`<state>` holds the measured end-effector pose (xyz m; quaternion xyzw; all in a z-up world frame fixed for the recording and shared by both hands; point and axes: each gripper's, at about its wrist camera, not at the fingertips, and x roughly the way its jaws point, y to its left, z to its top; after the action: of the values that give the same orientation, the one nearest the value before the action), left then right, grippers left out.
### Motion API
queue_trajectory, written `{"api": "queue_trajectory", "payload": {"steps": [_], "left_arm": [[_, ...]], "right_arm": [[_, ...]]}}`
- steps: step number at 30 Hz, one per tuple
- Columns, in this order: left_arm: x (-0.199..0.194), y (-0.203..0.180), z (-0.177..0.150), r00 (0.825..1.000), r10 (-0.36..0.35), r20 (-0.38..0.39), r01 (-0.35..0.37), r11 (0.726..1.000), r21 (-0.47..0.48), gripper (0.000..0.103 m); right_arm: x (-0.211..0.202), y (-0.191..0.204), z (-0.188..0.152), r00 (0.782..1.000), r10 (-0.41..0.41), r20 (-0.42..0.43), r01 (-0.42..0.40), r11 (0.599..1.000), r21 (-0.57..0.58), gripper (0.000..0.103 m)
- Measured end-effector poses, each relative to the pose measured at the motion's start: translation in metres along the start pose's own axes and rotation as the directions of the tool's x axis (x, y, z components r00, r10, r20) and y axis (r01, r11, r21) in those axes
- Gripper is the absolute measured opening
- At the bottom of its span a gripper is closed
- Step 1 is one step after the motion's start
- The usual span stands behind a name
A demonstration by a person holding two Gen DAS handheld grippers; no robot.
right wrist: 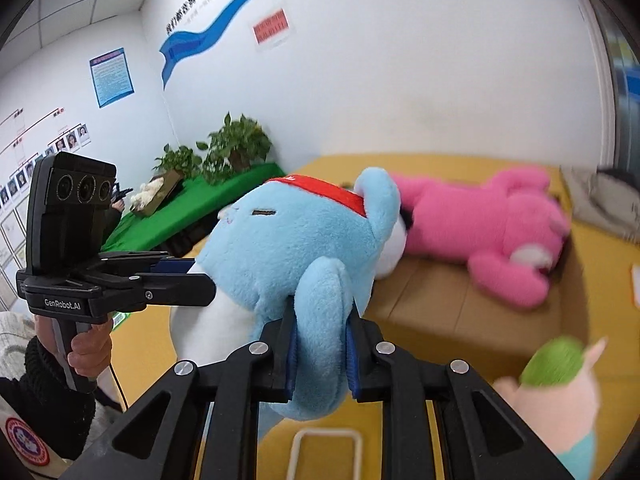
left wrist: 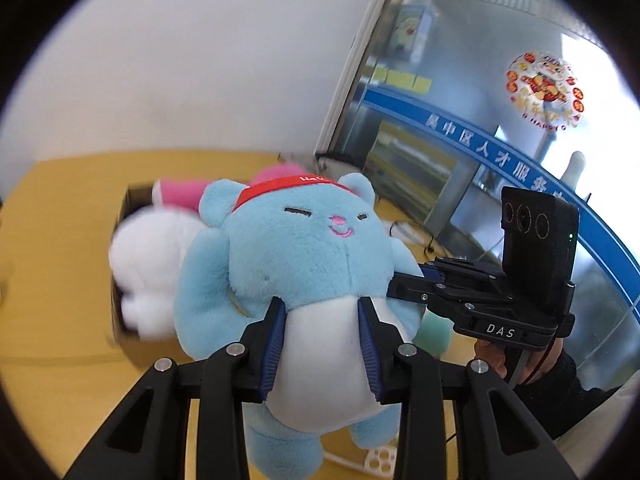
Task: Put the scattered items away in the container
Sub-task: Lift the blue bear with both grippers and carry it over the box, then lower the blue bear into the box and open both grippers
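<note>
A light-blue plush toy (left wrist: 296, 248) with a red headband and a white belly hangs in the air between both grippers. My left gripper (left wrist: 322, 312) is shut on its white belly. My right gripper (right wrist: 322, 320) is shut on one blue limb of the same plush toy (right wrist: 288, 248). In the left wrist view the right gripper (left wrist: 404, 284) reaches in from the right side. In the right wrist view the left gripper (right wrist: 200, 280) comes in from the left. Just behind the toy stands an open cardboard box (right wrist: 460, 308) with a pink plush (right wrist: 480, 232) lying across it.
A white plush (left wrist: 148, 264) lies in the box (left wrist: 120, 300) beside the pink one. A green-and-pink soft toy (right wrist: 556, 368) lies on the yellow surface (left wrist: 52, 280) at lower right. A white wire frame (right wrist: 324, 452) sits below the grippers. Glass doors (left wrist: 480, 120) and potted plants (right wrist: 224, 152) stand beyond.
</note>
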<state>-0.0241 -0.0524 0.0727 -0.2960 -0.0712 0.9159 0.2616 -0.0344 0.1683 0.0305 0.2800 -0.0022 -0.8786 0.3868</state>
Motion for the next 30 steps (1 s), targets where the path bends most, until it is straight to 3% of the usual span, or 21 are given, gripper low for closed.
{"api": "queue_trajectory", "payload": {"steps": [7,13,21,30], "left_arm": [[0.001,-0.019,0.092,0.992,-0.006,0.122,-0.008,0.994,0.113,0.034],[0.052,-0.002,0.116,0.996,0.005,0.092,-0.013,0.996,0.091,0.034],[0.145,0.052,0.080,0.998,0.009,-0.067,-0.013,0.998,-0.054,0.034],[0.198,0.069,0.039,0.983,0.039,-0.178,-0.060,0.992,-0.112,0.033]], "right_arm": [[-0.034,-0.011,0.097,0.984,-0.072,0.165,0.093,0.988,-0.125,0.020],[-0.014,-0.044,0.130,0.981,-0.095,0.167,0.120,0.982,-0.147,0.020],[0.072,-0.113,0.103,0.993,-0.119,0.015,0.119,0.991,-0.057,0.020],[0.137,-0.163,0.052,0.977,-0.128,-0.170,0.131,0.991,0.005,0.020]]}}
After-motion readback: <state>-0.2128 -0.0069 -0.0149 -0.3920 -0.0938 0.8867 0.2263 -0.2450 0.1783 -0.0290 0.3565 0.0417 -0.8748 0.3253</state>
